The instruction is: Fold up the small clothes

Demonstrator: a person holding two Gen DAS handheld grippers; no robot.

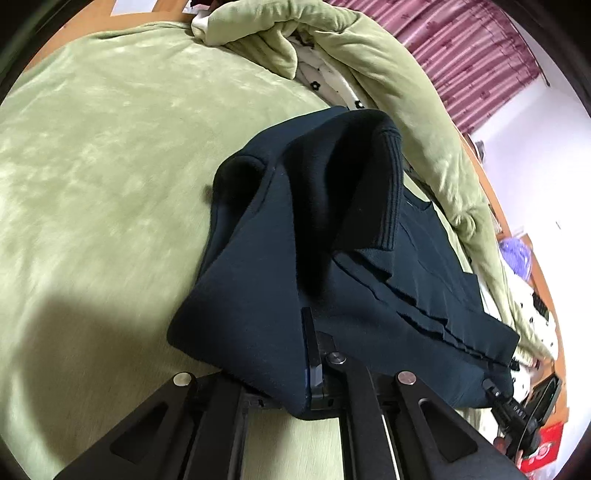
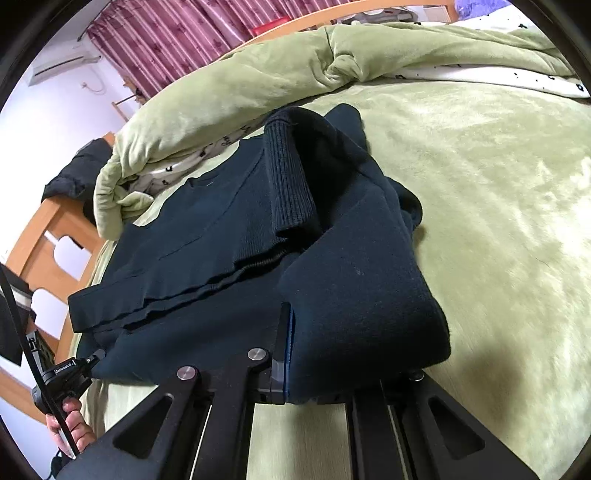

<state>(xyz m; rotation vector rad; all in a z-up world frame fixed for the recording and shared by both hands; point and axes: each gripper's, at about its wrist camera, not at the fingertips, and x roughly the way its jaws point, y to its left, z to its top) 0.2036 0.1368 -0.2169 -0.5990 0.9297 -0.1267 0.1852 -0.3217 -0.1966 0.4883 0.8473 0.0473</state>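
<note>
A dark navy sweater [image 1: 332, 258] with a ribbed cuff lies partly folded on the green bed cover [image 1: 110, 166]. My left gripper [image 1: 295, 354] is shut on one edge of it; cloth drapes over the left finger. My right gripper [image 2: 295, 354] is shut on the opposite edge of the same sweater [image 2: 258, 240]; cloth hides its right finger. A ribbed sleeve [image 2: 288, 177] lies folded over the body. The right gripper also shows at the lower right of the left wrist view [image 1: 495, 391], and the left gripper at the lower left of the right wrist view [image 2: 94, 360].
A rumpled green quilt [image 2: 240, 85] with a white flowered lining [image 1: 332, 85] is bunched along the far side of the sweater. A wooden bed frame [image 2: 40, 236] and maroon curtains [image 2: 177, 29] lie beyond. The person's hand [image 2: 70, 424] grips the left handle.
</note>
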